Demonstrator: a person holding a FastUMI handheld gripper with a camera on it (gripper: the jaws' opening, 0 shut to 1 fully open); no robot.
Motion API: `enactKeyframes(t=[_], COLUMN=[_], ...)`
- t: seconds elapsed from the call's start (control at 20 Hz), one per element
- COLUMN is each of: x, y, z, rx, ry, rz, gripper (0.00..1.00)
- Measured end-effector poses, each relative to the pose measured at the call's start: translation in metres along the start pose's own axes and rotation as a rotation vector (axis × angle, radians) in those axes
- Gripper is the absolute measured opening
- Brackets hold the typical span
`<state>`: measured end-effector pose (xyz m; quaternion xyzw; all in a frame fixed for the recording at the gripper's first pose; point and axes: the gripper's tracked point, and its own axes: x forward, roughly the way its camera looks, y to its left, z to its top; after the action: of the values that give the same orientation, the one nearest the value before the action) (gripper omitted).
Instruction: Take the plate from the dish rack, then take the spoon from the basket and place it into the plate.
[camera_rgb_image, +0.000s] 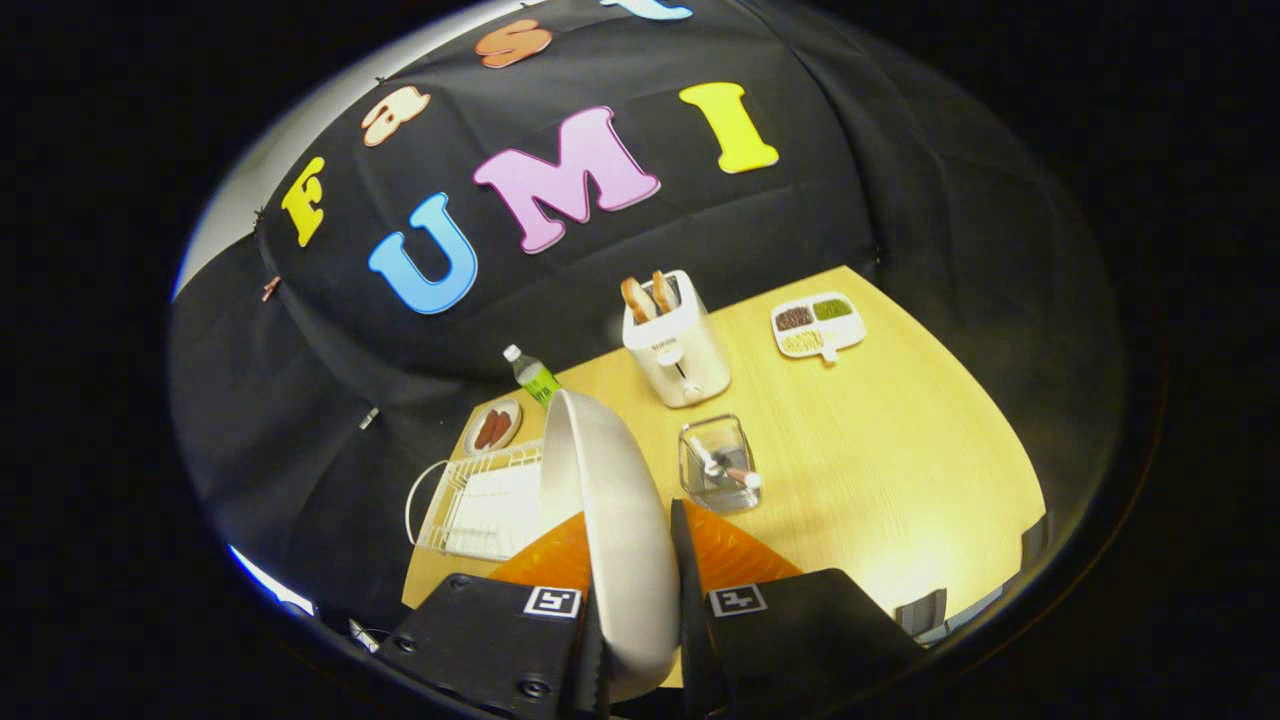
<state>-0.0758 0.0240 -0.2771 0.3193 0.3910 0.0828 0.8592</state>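
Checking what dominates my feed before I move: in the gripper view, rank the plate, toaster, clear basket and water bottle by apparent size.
1. Plate, held on edge between the gripper fingers; nearness inflates it.
2. Toaster.
3. Clear basket, not much smaller.
4. Water bottle.

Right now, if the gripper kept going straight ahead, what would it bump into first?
The gripper is shut on the plate, held on edge. Straight ahead, the plate's far rim would probably meet the green-labelled bottle first; depth is unclear.

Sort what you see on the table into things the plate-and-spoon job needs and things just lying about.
Needed: gripper shut on the plate, held on edge; dish rack; basket holding the spoon.

Lying about: toaster with bread, bottle, small dish, divided tray.
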Motion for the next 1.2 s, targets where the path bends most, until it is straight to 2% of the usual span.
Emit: enactKeyframes(t=[0.2,0.55,0.95,1.05,1.15,1.2], x=[0.019,0.053,0.077,0.084,0.087,0.087], y=[-0.036,-0.047,-0.041,-0.041,-0.052,-0.059], z=[-0.063,-0.14,-0.162,-0.167,-0.173,-0.175], rx=[-0.019,0.04,0.167,0.164,0.128,0.112], ry=[0.114,0.275,0.329,0.341,0.357,0.364], rz=[-0.009,0.025,0.041,0.025,-0.031,-0.063], gripper=[0.32,0.32,0.32,0.32,0.36,0.44])
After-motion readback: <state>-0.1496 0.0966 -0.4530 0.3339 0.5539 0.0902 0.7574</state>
